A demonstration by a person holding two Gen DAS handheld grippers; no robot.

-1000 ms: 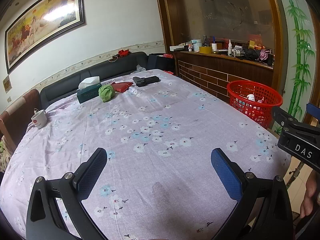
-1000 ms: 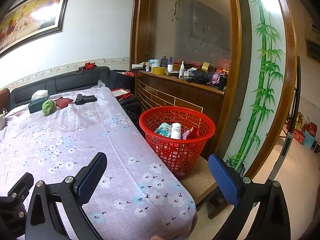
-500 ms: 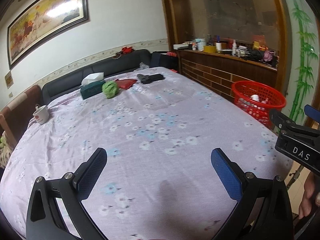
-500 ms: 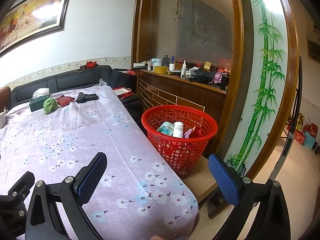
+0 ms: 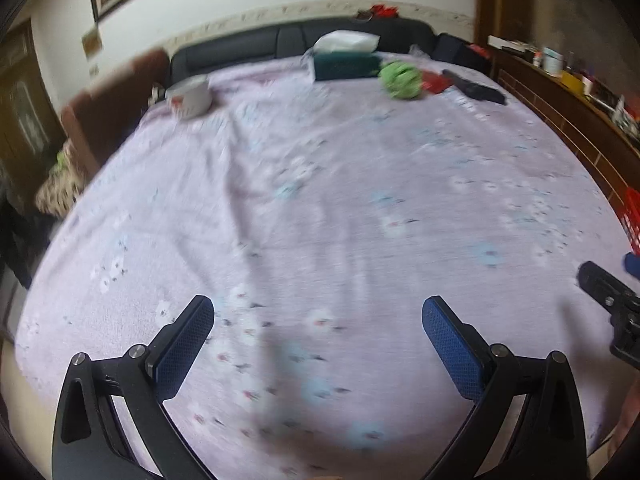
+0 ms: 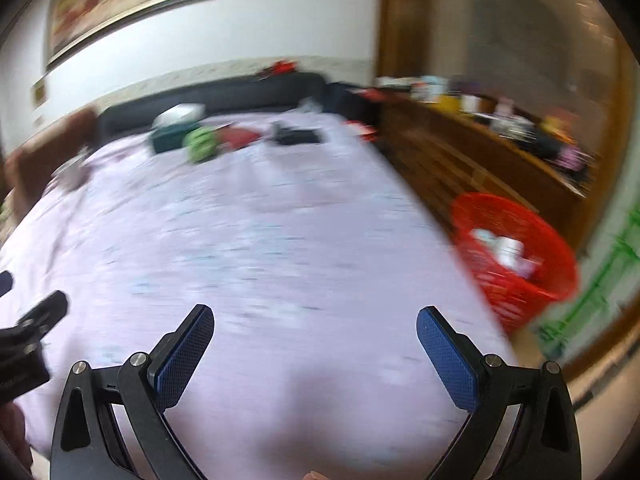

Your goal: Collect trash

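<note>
A red mesh basket (image 6: 516, 256) with several bits of trash stands on the floor right of the table; its edge shows in the left wrist view (image 5: 633, 220). On the far side of the floral cloth lie a crumpled green ball (image 5: 400, 79) (image 6: 200, 145), a red packet (image 5: 436, 81) (image 6: 239, 136) and a black object (image 5: 476, 89) (image 6: 298, 135). My left gripper (image 5: 318, 312) is open and empty above the near table. My right gripper (image 6: 314, 322) is open and empty above the near right part. Both views are blurred.
A green tissue box (image 5: 346, 62) and a white cup (image 5: 190, 94) stand at the far side of the table (image 5: 320, 200). A dark sofa (image 5: 280, 42) runs behind it. A cluttered wooden counter (image 6: 500, 140) lines the right side.
Both grippers have swung left and tilted down over the table. The basket has slid to the right edge of both views. Both stay open and empty.
</note>
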